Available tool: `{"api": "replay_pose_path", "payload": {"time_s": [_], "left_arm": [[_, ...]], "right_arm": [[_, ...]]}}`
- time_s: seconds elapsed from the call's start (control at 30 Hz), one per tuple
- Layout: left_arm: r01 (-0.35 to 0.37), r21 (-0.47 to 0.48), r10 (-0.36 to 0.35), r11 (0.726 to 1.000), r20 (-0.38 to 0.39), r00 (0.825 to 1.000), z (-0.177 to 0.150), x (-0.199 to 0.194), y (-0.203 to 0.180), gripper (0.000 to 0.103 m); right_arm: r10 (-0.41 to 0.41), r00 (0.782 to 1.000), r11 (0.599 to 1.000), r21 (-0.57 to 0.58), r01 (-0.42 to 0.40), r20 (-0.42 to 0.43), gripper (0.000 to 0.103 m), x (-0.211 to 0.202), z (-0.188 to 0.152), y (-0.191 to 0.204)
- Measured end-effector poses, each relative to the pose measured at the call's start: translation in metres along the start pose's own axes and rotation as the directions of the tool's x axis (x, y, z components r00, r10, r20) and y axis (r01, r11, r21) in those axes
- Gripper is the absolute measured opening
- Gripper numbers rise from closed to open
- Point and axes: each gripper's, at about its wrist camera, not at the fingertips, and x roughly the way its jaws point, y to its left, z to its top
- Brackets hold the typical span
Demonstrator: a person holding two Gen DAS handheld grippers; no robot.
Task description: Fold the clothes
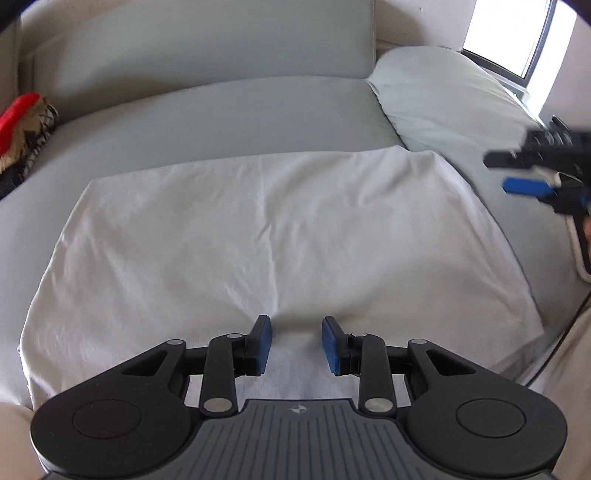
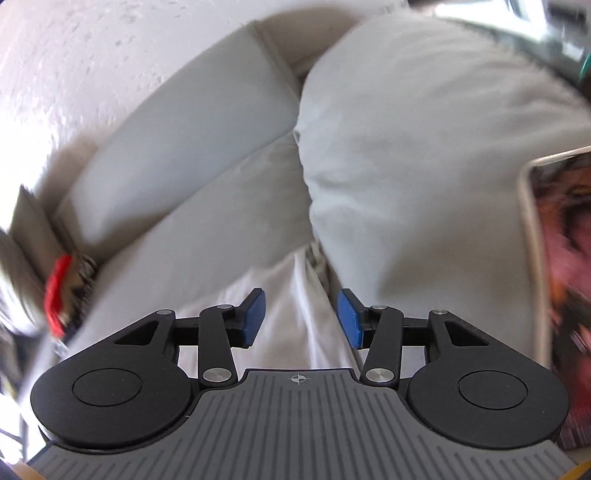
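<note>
A white garment [image 1: 266, 236], folded into a rough rectangle w/ light creases, lies flat on the grey sofa seat [image 1: 221, 110], its far edge short of the grey back cushion [image 1: 207, 40] and its right corner near a pale pillow [image 1: 443, 96]. The left gripper [image 1: 295, 345] points down at the near edge of the cloth; its blue pads [image 1: 263, 345] stand apart w/ only bare fabric showing in the gap, nothing pinched, though whether the tips touch the cloth can't be told. The right gripper [image 2: 301, 317] sits off the garment's right side, seen blurred at the right edge of the left wrist view, above the seat; in its own view the jaws are apart, not pressing on anything, w/ a white fold of the garment running beneath and between them beside the pillow. At the sofa's left end a red and dark patterned item [image 1: 22, 133] is bunched against the armrest. A bright window [image 1: 506, 33] shows behind the pillow, and a blurred framed reddish object [image 2: 557, 273] sits at the right of the right wrist view
</note>
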Motion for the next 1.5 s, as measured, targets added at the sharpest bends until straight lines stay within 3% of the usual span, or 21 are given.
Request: {"api": "replay_pose_path", "payload": {"time_s": [0.1, 0.17, 0.43, 0.53, 0.67, 0.77, 0.83, 1.07, 1.3, 1.5], "left_arm": [[0.020, -0.030, -0.020, 0.999, -0.017, 1.000, 0.004, 0.000, 0.006, 0.029], [0.032, -0.050, -0.034, 0.998, -0.026, 0.999, 0.006, -0.001, 0.010, 0.030], [-0.015, -0.012, 0.014, 1.000, -0.032, 0.999, 0.007, -0.001, -0.001, 0.030], [-0.008, -0.030, 0.007, 1.000, -0.035, 0.999, 0.007, -0.001, 0.002, 0.030], [-0.008, -0.034, 0.007, 0.999, -0.031, 0.999, 0.007, -0.001, 0.003, 0.030], [-0.012, -0.034, 0.011, 0.999, -0.030, 0.999, 0.007, 0.000, 0.002, 0.030], [-0.012, -0.035, 0.011, 0.999, -0.030, 0.999, 0.008, 0.000, 0.002, 0.030], [-0.012, -0.037, 0.010, 0.999, -0.034, 0.999, 0.009, 0.001, 0.003, 0.031], [-0.009, -0.034, 0.008, 0.999, -0.031, 0.999, 0.009, 0.002, 0.005, 0.031], [-0.004, -0.035, 0.003, 0.999, -0.033, 0.999, 0.008, 0.002, 0.007, 0.031]], "right_arm": [[0.094, 0.994, 0.992, 0.089, -0.088, -0.057, 0.051, 0.028, 0.023, -0.018], [0.110, 0.988, 0.989, 0.114, -0.098, -0.106, 0.049, 0.045, 0.027, -0.025], [0.097, 0.972, 0.995, 0.042, -0.090, -0.216, 0.045, 0.062, 0.022, -0.023], [0.165, 0.952, 0.986, 0.046, -0.159, -0.257, 0.046, 0.063, 0.020, -0.026], [0.326, 0.921, 0.944, 0.121, -0.306, -0.215, 0.048, 0.061, 0.021, -0.030], [0.380, 0.901, 0.920, 0.185, -0.345, -0.210, 0.051, 0.071, 0.022, -0.033], [0.384, 0.900, 0.915, 0.219, -0.340, -0.207, 0.051, 0.080, 0.022, -0.035], [0.217, 0.951, 0.974, 0.118, -0.195, -0.218, 0.043, 0.079, 0.019, -0.024], [0.275, 0.954, 0.946, 0.207, -0.248, -0.117, 0.045, 0.101, 0.025, -0.033], [0.261, 0.958, 0.947, 0.223, -0.231, -0.114, 0.045, 0.133, 0.022, -0.022]]}}
